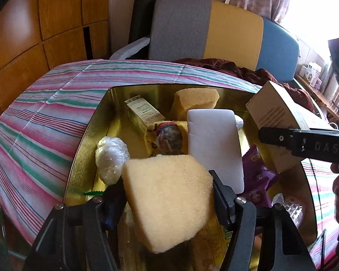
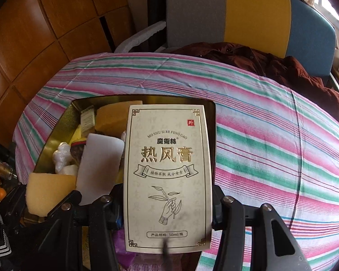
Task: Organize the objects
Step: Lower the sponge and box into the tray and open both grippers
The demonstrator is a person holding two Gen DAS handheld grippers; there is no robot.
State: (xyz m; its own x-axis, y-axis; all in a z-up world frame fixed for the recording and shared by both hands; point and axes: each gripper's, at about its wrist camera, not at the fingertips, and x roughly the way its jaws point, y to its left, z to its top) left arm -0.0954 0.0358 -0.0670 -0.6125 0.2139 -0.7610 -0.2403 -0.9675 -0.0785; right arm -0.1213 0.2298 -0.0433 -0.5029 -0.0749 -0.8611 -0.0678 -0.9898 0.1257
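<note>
A gold tin box [image 1: 88,133] sits on the striped bedspread, holding several items: a white foam slab [image 1: 214,144], a second yellow sponge [image 1: 195,100], a small printed carton [image 1: 144,113], a wrapped jar [image 1: 169,137] and a clear plastic bundle [image 1: 111,158]. My left gripper [image 1: 168,192] is shut on a yellow sponge [image 1: 169,203] above the tin's near end. My right gripper [image 2: 167,194] is shut on a white ointment box [image 2: 167,176], held upright over the tin's right side [image 2: 211,122]; that box also shows in the left wrist view [image 1: 280,122].
The striped bedspread [image 2: 271,140] spreads right of and beyond the tin. A dark red garment [image 2: 260,63] lies at the far side before a grey, yellow and blue headboard [image 2: 248,15]. Wooden cabinets [image 1: 34,29] stand left. Purple packets [image 1: 257,180] lie in the tin's near right.
</note>
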